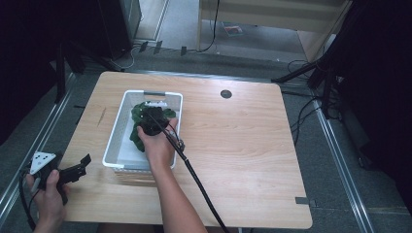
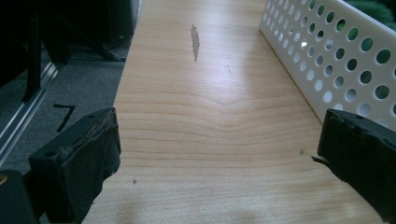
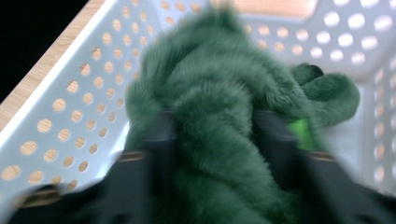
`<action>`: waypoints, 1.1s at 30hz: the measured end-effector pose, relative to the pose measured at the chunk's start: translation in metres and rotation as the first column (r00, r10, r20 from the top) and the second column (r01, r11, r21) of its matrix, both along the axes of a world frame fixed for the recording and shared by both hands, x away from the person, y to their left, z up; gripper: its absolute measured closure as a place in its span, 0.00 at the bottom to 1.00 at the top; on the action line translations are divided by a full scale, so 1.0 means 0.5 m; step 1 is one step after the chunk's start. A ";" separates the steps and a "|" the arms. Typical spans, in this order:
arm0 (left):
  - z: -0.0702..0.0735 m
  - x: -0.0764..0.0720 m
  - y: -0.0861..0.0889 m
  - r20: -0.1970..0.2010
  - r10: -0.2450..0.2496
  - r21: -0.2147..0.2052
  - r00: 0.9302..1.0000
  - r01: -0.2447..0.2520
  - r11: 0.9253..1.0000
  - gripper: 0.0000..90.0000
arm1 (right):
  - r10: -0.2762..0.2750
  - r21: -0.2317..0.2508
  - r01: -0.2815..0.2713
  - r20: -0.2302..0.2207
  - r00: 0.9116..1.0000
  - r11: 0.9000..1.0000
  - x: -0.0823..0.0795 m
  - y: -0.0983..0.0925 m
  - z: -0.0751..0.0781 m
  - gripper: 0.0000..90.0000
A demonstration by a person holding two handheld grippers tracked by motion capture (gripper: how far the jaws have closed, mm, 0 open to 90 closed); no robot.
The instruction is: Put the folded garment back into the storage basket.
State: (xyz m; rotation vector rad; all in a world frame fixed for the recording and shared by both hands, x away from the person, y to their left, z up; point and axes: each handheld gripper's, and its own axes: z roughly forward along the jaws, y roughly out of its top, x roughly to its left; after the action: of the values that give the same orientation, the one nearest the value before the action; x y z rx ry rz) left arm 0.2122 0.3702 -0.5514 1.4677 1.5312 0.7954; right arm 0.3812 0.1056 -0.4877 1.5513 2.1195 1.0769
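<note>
Inside white perforated basket: green plush toy; basket walls crowd right gripper.

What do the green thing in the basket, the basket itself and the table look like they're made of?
Green thing: soft plush or faux fur, judging by its fuzzy, matte pile.
Basket: probably rigid white plastic, smooth, punched with rows of round holes.
Table: light wood grain, likely laminate, with a slight sheen.
</note>
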 end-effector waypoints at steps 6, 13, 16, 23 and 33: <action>0.000 0.000 0.000 0.000 0.001 0.000 1.000 -0.001 1.000 0.00 | 0.023 -0.005 -0.023 0.039 0.999 1.000 -0.003 -0.001 0.011 0.23; 0.000 0.000 0.000 0.002 0.002 0.001 1.000 -0.002 1.000 0.00 | 0.024 0.020 -0.025 0.058 0.998 0.999 -0.012 -0.011 0.036 0.15; 0.000 0.000 0.000 0.001 0.000 0.002 1.000 0.000 1.000 0.00 | 0.016 0.027 -0.019 0.081 0.997 0.999 -0.016 -0.017 0.050 0.07; 0.000 0.000 0.000 -0.001 -0.002 0.003 1.000 0.002 1.000 0.00 | 0.013 0.017 -0.016 0.151 0.988 1.000 -0.028 -0.041 0.086 0.00; 0.000 0.000 -0.001 -0.001 -0.002 0.007 1.000 0.002 1.000 0.00 | -0.018 0.036 0.012 0.183 0.983 0.999 -0.037 -0.106 0.125 0.00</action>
State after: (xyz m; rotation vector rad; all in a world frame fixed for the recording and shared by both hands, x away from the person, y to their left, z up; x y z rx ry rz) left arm 0.2123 0.3697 -0.5513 1.4747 1.5292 0.7999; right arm 0.3627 0.0526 -0.4253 1.4213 1.9738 1.2073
